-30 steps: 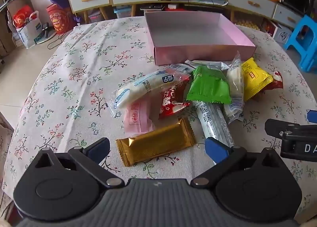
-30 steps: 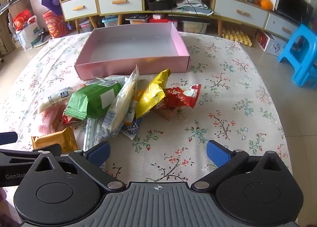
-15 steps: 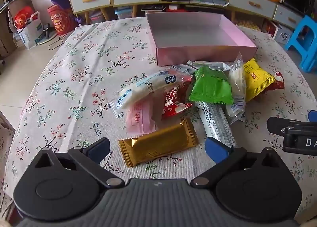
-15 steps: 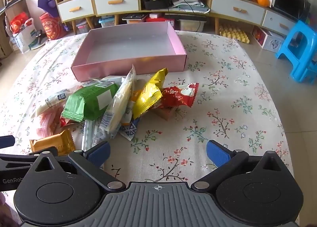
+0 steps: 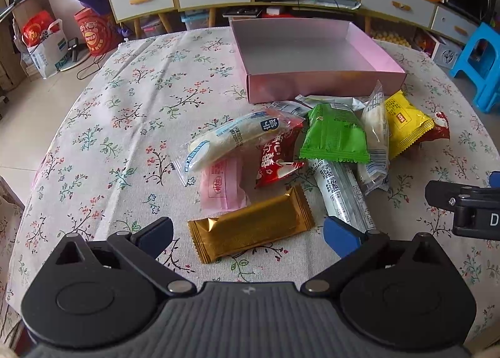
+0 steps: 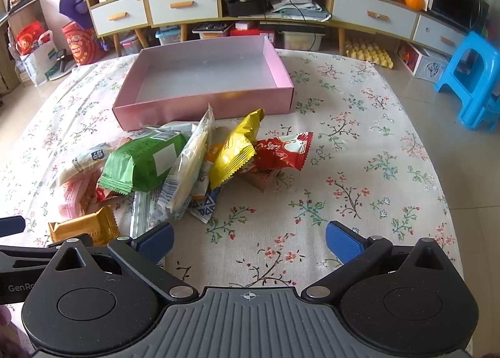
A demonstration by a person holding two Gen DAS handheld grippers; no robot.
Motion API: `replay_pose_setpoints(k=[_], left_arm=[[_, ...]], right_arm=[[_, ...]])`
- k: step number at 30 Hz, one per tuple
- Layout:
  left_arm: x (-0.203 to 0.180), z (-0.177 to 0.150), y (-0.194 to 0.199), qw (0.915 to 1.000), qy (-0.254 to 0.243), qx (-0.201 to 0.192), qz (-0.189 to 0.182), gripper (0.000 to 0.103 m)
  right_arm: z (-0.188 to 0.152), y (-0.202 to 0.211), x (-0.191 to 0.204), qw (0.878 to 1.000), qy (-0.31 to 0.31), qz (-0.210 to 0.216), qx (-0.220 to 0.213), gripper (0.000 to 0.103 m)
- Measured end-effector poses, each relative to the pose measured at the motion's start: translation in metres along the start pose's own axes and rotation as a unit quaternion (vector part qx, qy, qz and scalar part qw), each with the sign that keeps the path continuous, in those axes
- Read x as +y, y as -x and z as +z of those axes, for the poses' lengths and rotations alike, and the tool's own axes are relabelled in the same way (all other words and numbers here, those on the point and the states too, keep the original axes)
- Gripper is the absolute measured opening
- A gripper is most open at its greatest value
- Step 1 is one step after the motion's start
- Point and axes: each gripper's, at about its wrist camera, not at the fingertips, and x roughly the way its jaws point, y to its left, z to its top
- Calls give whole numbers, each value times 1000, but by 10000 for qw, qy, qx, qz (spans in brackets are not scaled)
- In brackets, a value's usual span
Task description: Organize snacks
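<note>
Left gripper (image 5: 248, 234) fingers spread around the gold packet (image 5: 251, 223), seemingly untouched; right gripper (image 6: 249, 241) fingers released.

Left tool (image 5: 248, 234) slightly closer to gold packet (image 5: 251, 228).

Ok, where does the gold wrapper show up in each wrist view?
Left wrist: the gold wrapper lies low in the centre, just ahead of the open left gripper, nearest of the snack pile.
Right wrist: it sits at lower left, partly cut off by the gripper body, well left of the open right gripper.
Shared landmark: the pink box behind the pile.
</note>
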Motion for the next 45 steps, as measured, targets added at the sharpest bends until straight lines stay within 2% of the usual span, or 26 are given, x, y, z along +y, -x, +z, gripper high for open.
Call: replay_pose_setpoints(k=[45], left_arm=[[1,0,2,10000,-4,-68,-17,103]], right_arm=[[2,-1,-1,10000,-29,4,13,103]])
